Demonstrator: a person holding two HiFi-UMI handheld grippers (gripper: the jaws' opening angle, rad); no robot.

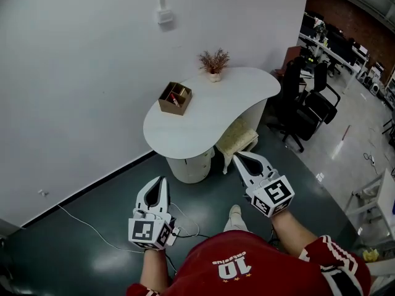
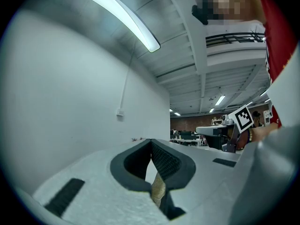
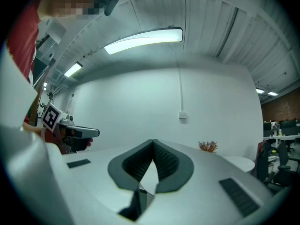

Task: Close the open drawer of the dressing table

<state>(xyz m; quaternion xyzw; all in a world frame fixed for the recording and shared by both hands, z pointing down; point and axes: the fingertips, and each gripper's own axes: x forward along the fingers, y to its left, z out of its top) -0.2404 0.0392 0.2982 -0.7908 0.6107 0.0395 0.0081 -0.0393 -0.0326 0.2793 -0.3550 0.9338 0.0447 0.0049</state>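
Observation:
The white dressing table (image 1: 210,113) with its curved top stands against the wall, ahead of me. A cream drawer-like piece (image 1: 237,139) juts out from under the top on the near right, beside the round base (image 1: 191,165). My left gripper (image 1: 163,180) hangs low at the left, short of the table, shut and empty; its tips meet in the left gripper view (image 2: 151,141). My right gripper (image 1: 237,157) points at the cream piece and stops just short of it. It is shut with nothing between its fingers (image 3: 153,140).
On the tabletop sit a wooden box (image 1: 175,98) and a small potted dried plant (image 1: 214,62). Black office chairs (image 1: 308,106) stand to the right of the table. A thin cable (image 1: 92,230) runs over the dark floor at the left. A white rack (image 1: 378,205) is at the far right.

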